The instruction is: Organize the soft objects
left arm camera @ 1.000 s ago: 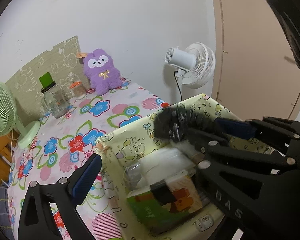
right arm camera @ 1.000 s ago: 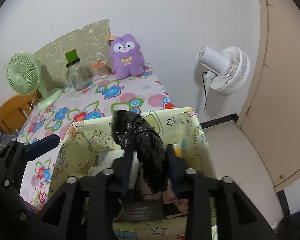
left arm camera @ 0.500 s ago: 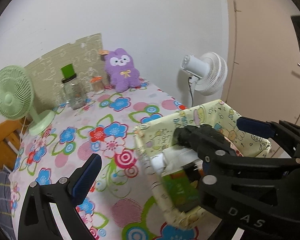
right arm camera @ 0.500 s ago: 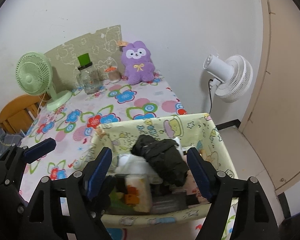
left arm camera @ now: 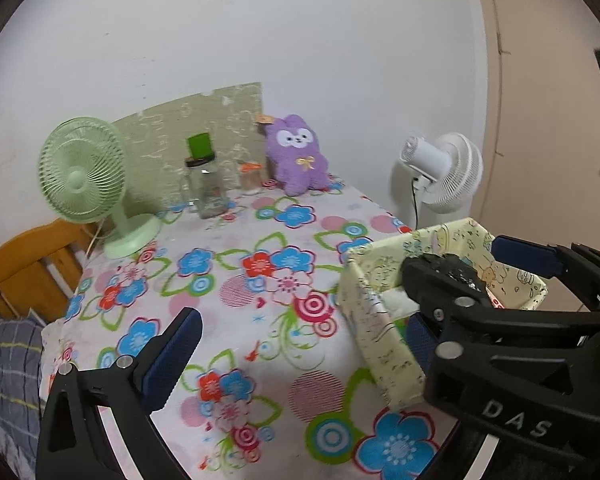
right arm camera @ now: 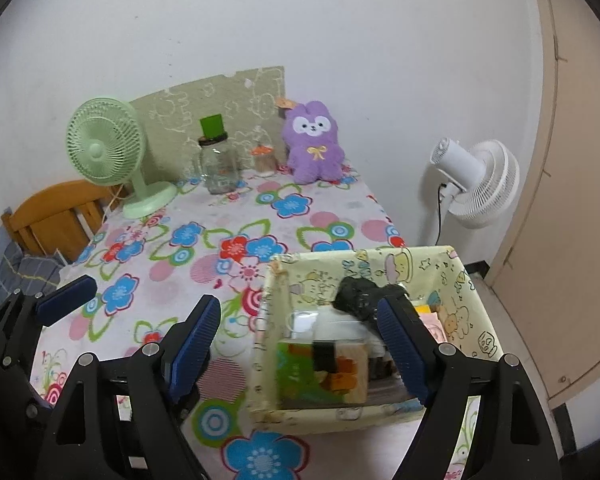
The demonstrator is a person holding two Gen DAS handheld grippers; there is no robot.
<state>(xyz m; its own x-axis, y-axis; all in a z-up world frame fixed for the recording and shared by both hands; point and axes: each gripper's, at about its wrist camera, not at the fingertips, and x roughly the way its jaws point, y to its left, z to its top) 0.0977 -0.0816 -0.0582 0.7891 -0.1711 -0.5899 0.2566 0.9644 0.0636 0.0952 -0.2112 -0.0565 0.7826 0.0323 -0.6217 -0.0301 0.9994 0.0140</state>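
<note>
Fabric bin [right arm camera: 466, 312] with cartoon print sat at the near right corner of the flower-patterned table [right arm camera: 228, 240]. Black crumpled soft object [right arm camera: 358, 294] lay inside it, on top of the other contents, beside a green-and-orange box [right arm camera: 324, 372]. Right gripper [right arm camera: 300, 346] hovered above the bin's near side with fingers wide apart, gripping nothing. Left gripper [left arm camera: 332, 292] was likewise spread open and empty. Purple plush rabbit [right arm camera: 314, 146] sat against the far wall, well apart from the bin.
</note>
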